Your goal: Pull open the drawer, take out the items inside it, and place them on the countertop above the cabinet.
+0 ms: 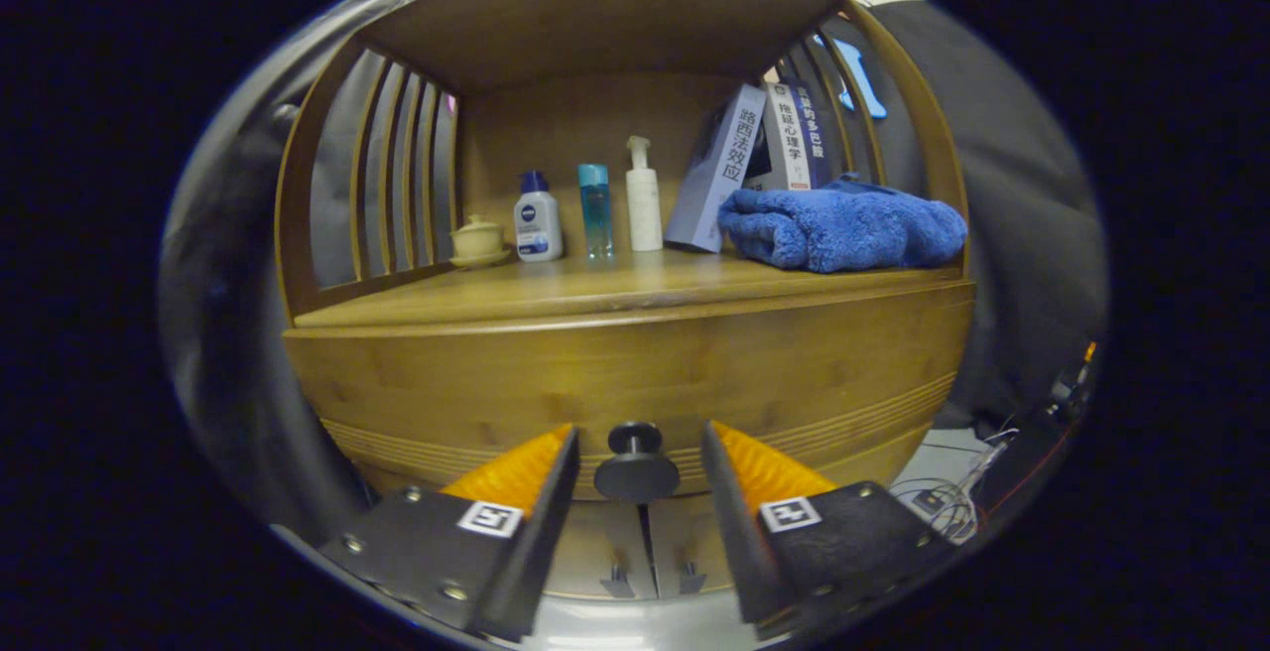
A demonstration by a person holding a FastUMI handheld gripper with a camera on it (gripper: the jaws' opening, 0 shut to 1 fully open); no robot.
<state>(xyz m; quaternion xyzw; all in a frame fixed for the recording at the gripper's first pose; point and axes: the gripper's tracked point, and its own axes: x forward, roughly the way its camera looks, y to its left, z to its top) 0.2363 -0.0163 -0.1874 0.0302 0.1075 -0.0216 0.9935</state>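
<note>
Nearest to us, our gripper (637, 453) is pointing straight at the front of the wooden cabinet (417, 383), and its fingers (526, 472) are standing well apart, clamping on nothing. Between them we are seeing the dark round knob (636, 462) of the drawer (635, 383); the knob is sitting in the gap, and neither finger is touching it as far as we can tell. The drawer front is lying flush with the cabinet, so it is closed, and whatever is inside is hidden from us. Below the knob we are making out two lower cabinet doors (650, 557) with small handles.

Above the drawer, the surface (556, 289) is carrying a row of things toward the far wall. At the far left a small lidded cup (477, 237) is resting on a saucer. Just right of it a white bottle with a blue cap (537, 217) is standing upright, then a slim clear blue bottle (595, 211), then a white pump bottle (644, 196). Further right, several books (739, 160) are leaning to the right against the slatted side. Nearer to us on the right, a folded blue towel (843, 227) is lying just in front of the books.
</note>
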